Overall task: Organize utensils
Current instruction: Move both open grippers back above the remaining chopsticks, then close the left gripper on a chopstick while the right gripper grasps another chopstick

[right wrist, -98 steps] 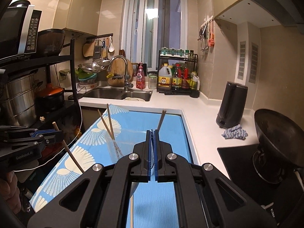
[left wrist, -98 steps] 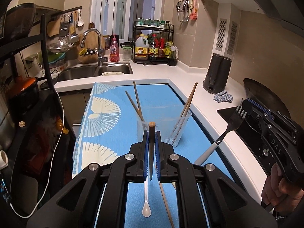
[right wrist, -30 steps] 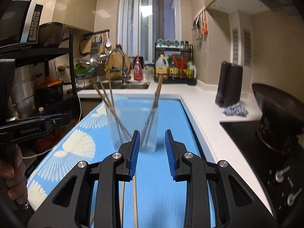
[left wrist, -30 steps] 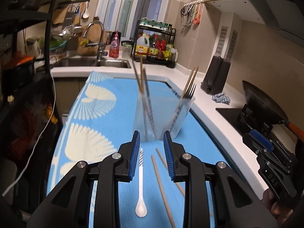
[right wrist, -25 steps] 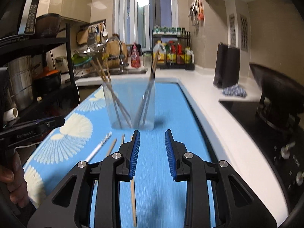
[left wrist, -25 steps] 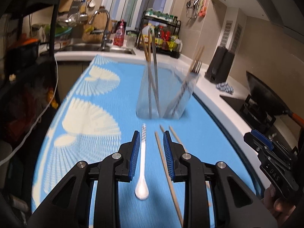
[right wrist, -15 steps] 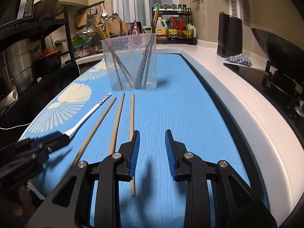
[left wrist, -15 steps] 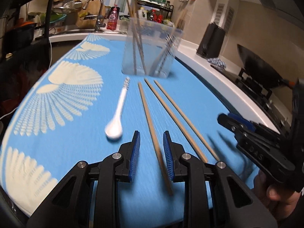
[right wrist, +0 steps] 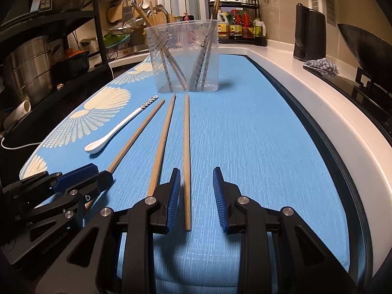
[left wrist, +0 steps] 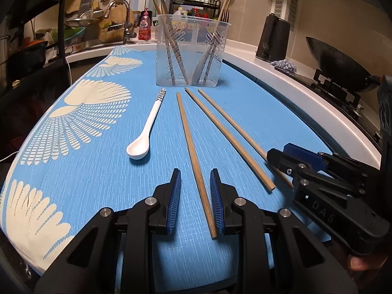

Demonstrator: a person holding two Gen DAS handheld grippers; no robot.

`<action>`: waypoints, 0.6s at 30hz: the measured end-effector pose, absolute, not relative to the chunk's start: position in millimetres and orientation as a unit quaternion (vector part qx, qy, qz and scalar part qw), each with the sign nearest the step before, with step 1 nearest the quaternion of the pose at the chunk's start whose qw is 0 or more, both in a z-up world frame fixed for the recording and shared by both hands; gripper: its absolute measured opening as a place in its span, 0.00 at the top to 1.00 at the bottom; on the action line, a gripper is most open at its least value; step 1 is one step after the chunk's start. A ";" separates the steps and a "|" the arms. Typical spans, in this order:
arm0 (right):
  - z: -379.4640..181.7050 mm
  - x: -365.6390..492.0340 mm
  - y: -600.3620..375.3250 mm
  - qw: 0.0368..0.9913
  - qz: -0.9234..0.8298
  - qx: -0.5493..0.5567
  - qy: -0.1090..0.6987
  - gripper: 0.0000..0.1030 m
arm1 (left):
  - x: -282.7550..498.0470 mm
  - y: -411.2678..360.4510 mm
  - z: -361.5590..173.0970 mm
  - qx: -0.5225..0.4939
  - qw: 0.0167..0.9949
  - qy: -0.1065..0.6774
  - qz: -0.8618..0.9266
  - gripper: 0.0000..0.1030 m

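Nearest in the left wrist view, the left gripper (left wrist: 195, 178) is low over the blue patterned cloth (left wrist: 245, 112) with its jaws narrowly parted, straddling the near end of the leftmost wooden chopstick (left wrist: 192, 152), which lies flat between the blue pads; whether the pads touch it cannot be told. The right gripper (right wrist: 196, 177) is likewise narrowly parted and grips nothing; the rightmost chopstick (right wrist: 187, 147) lies between its jaws, close beside the left pad, and the middle chopstick (right wrist: 161, 144) runs just outside that finger. From the left view, the right gripper's tips sit over the near end of that rightmost chopstick. All three chopsticks lie on the cloth, fanning slightly, their far ends near the clear plastic container (left wrist: 191, 49). Left of them lies a white ceramic spoon (left wrist: 147, 129), bowl nearest, its striped handle pointing toward the container. The container stands upright farther along the cloth, holding chopsticks and a fork leaning against its walls. Beyond it are the sink faucet (left wrist: 121, 17), a bottle rack (right wrist: 236, 28), and at right a black kettle (right wrist: 310, 33) and wok (left wrist: 340, 71).
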State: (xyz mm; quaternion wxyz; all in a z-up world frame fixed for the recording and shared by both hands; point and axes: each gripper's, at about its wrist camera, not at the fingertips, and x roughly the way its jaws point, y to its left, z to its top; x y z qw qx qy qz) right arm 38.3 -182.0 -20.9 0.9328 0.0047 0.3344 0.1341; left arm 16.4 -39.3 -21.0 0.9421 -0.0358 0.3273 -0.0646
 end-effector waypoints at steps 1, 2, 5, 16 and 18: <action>-22.8 38.7 -181.1 0.931 0.135 0.005 0.338 0.73 | 16.2 -40.2 -21.4 -0.033 0.943 0.326 -0.062 0.78; -24.1 38.9 -180.0 0.931 0.135 0.006 0.340 0.73 | 16.2 -40.8 -21.9 -0.030 0.943 0.325 -0.060 0.79; -24.3 38.2 -176.8 0.931 0.137 -0.002 0.338 0.74 | 14.9 -40.9 -23.8 -0.023 0.945 0.321 -0.054 0.85; -24.4 42.4 -187.3 0.936 0.098 0.006 0.338 0.94 | 19.6 -30.1 -22.4 -0.003 0.950 0.309 -0.049 0.94; -24.1 44.6 -192.0 0.937 0.082 0.009 0.339 0.94 | 21.3 -23.9 -22.4 0.001 0.951 0.305 -0.051 0.94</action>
